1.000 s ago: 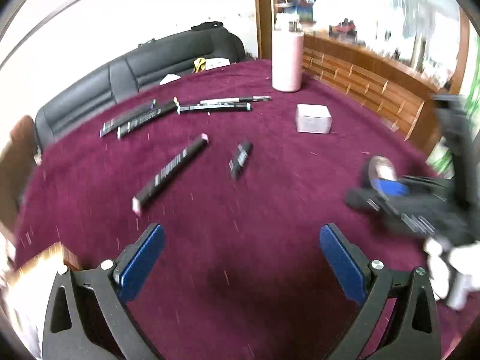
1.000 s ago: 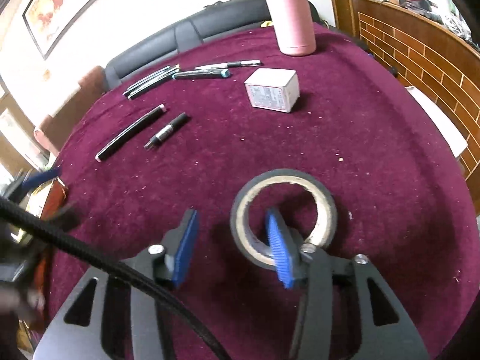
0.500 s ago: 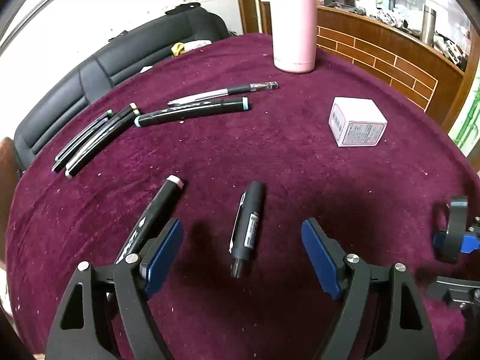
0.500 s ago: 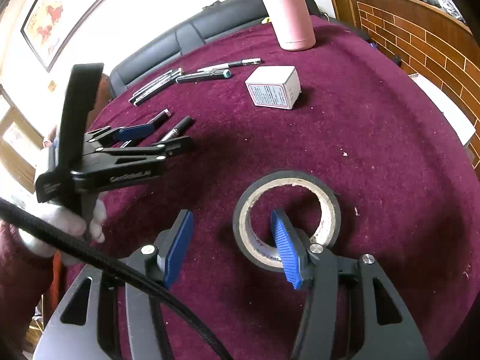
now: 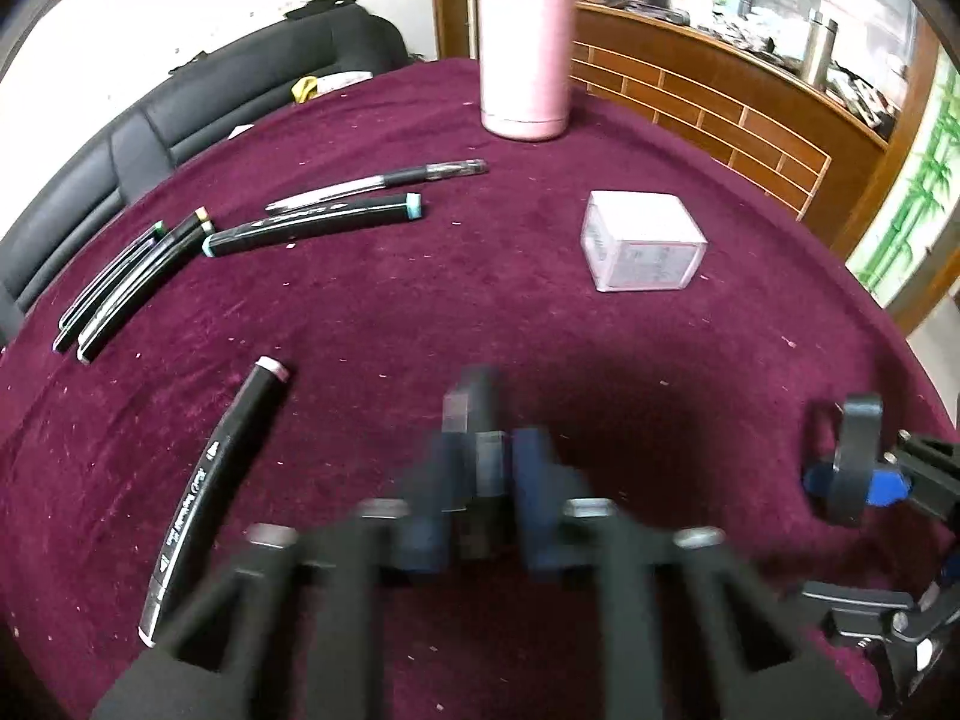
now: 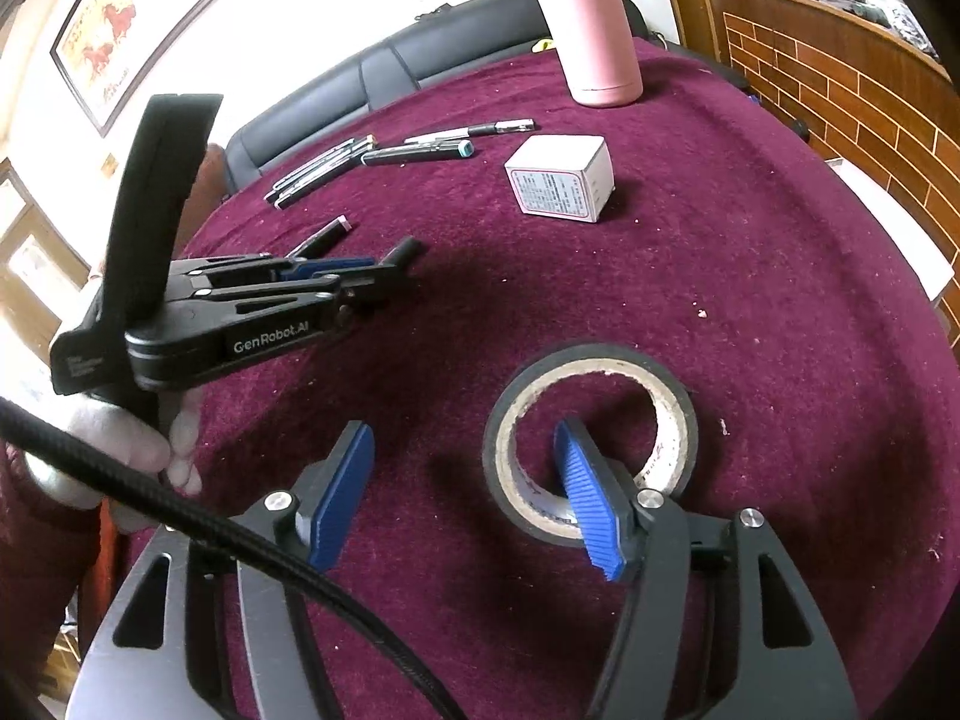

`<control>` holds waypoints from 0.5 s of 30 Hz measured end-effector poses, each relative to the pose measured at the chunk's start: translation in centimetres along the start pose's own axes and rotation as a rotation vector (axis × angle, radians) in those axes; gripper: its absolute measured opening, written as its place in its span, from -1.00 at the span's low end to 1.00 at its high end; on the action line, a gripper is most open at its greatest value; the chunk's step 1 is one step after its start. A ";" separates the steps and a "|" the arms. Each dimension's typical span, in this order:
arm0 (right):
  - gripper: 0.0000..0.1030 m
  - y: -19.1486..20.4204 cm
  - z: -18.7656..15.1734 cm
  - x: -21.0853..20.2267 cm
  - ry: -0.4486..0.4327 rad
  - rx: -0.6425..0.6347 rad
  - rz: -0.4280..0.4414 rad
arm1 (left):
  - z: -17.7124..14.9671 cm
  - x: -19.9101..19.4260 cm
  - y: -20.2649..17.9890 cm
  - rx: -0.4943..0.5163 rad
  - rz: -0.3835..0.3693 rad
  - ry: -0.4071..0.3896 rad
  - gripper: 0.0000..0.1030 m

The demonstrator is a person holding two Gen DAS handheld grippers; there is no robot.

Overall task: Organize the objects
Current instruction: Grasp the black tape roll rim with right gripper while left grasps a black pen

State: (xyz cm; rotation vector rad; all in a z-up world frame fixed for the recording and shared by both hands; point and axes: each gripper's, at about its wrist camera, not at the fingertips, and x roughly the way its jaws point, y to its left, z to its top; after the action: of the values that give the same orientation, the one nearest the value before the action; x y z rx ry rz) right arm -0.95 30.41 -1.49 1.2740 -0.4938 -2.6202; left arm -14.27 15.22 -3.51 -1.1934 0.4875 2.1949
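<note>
The left gripper has come down across the table, and its jaws have just closed, clenched on the short black pen. The right gripper has just been widening, released, one finger inside the tape roll lying flat. Left of the pen lies a marker. Farther off sit a white box, more pens and a pink bottle.

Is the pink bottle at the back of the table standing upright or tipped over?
Upright. The pink bottle stands on its flat base on the table, with its metal neck at the top, in both views.
</note>
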 end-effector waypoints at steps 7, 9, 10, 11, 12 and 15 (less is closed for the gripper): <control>0.21 0.4 -0.2 0.1 -0.001 -0.035 -0.025 | 0.1 -0.1 -1.1 0.019 0.075 0.015 -0.76; 0.21 1.1 -0.3 0.3 0.001 -0.077 -0.059 | 0.1 0.0 -1.6 0.026 0.107 0.016 -0.76; 0.21 1.4 -0.4 0.4 0.002 -0.100 -0.080 | 0.0 -0.1 -1.7 0.022 0.112 0.015 -0.76; 0.22 1.6 -0.5 0.4 0.002 -0.112 -0.091 | -0.2 -0.3 -1.8 0.011 0.106 0.013 -0.77; 0.23 1.6 -0.5 0.4 0.002 -0.114 -0.091 | -0.5 -0.5 -1.6 0.000 0.097 0.010 -0.77; 0.24 1.0 -0.3 0.3 0.003 -0.097 -0.065 | -2.2 -2.2 -2.0 -0.028 0.072 -0.020 -0.77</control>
State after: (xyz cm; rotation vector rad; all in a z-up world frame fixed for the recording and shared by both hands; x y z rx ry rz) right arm -0.86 29.31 -1.52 1.2839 -0.3252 -2.6585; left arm -10.70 14.79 -2.89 -1.1849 0.5000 2.2788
